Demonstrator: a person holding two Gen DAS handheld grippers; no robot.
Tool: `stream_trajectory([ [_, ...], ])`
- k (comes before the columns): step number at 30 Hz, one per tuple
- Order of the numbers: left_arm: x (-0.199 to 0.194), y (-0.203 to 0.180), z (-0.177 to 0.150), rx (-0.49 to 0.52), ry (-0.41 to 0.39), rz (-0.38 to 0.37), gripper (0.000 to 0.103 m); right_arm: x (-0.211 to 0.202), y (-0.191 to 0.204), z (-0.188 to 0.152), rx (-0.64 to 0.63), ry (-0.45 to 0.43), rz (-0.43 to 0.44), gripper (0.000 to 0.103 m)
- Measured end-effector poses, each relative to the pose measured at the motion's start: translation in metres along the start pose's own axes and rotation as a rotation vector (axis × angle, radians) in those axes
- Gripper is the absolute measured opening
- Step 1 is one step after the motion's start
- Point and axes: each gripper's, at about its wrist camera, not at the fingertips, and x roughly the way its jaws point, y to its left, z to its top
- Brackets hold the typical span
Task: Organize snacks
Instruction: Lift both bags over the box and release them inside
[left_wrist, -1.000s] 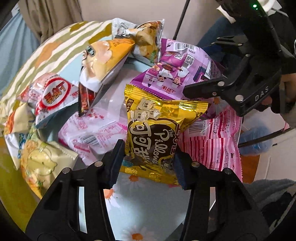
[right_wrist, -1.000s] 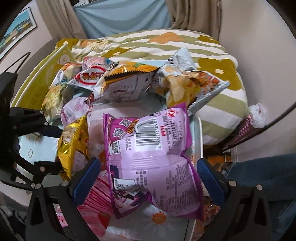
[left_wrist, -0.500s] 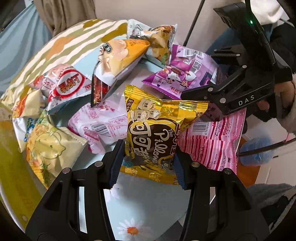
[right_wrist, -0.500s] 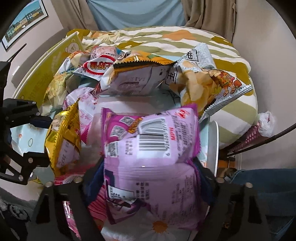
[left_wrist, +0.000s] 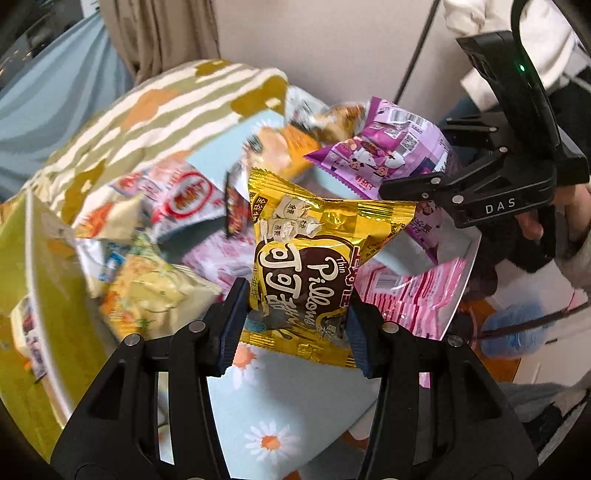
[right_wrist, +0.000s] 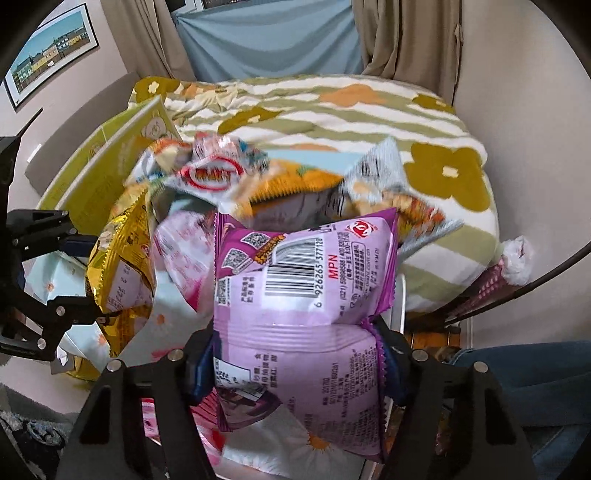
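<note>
Left wrist view: the left gripper (left_wrist: 293, 325) pinches a crinkly gold foil packet (left_wrist: 314, 266) above the daisy-print cloth (left_wrist: 273, 417).

Right wrist view: the right gripper (right_wrist: 295, 354), jaws just closing, squeezes a puffy purple packet (right_wrist: 303, 291); the blurred pile of bags (right_wrist: 236, 184) behind probably holds crisps.

We are in a home bedroom: a flower-patterned blanket (right_wrist: 332, 122), curtains (right_wrist: 406, 37), and a framed picture (right_wrist: 48, 48) on the wall.

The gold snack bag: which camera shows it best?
The left wrist view: the gold snack bag faces the camera, its front print readable, pinched between the left gripper fingers. The right wrist view catches only its crinkled back at the left edge, beside the purple bag held there.
</note>
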Motion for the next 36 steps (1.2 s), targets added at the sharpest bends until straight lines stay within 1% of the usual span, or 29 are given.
stream_trajectory([
  [4, -0.03, 0.018, 0.001, -0.053, -0.047, 0.022, 0.048, -0.023, 0.013, 0.02, -0.006, -0.042, -0.019, 0.065],
  [7, -0.056, 0.037, -0.001, -0.098, -0.084, 0.044, 0.048, -0.039, 0.027, 0.037, -0.01, -0.08, -0.002, 0.065],
  [9, -0.071, 0.057, 0.005, -0.128, -0.105, 0.066, 0.048, -0.046, 0.038, 0.048, -0.019, -0.098, 0.003, 0.065],
  [12, -0.097, 0.086, 0.001, -0.174, -0.14, 0.116, 0.048, -0.055, 0.064, 0.068, -0.039, -0.134, 0.015, 0.065],
  [15, -0.122, 0.123, -0.01, -0.229, -0.153, 0.188, 0.048, -0.058, 0.096, 0.09, -0.024, -0.176, 0.065, 0.065],
  [19, -0.144, 0.171, -0.034, -0.306, -0.148, 0.26, 0.048, -0.05, 0.137, 0.115, -0.001, -0.198, 0.135, 0.065],
  [23, -0.149, 0.217, -0.063, -0.368, -0.128, 0.318, 0.048, -0.032, 0.194, 0.142, -0.02, -0.201, 0.195, 0.065],
  [27, -0.136, 0.263, -0.094, -0.434, -0.075, 0.352, 0.048, -0.009, 0.239, 0.156, -0.026, -0.179, 0.208, 0.065],
  [28, -0.132, 0.272, -0.1, -0.446, -0.06, 0.35, 0.048, 0.001, 0.252, 0.16, -0.021, -0.166, 0.203, 0.065],
  [32, -0.116, 0.295, -0.119, -0.484, -0.009, 0.317, 0.048, 0.025, 0.284, 0.166, 0.006, -0.122, 0.188, 0.065],
  [36, -0.104, 0.306, -0.13, -0.488, 0.033, 0.317, 0.049, 0.041, 0.302, 0.167, 0.013, -0.085, 0.146, 0.065],
])
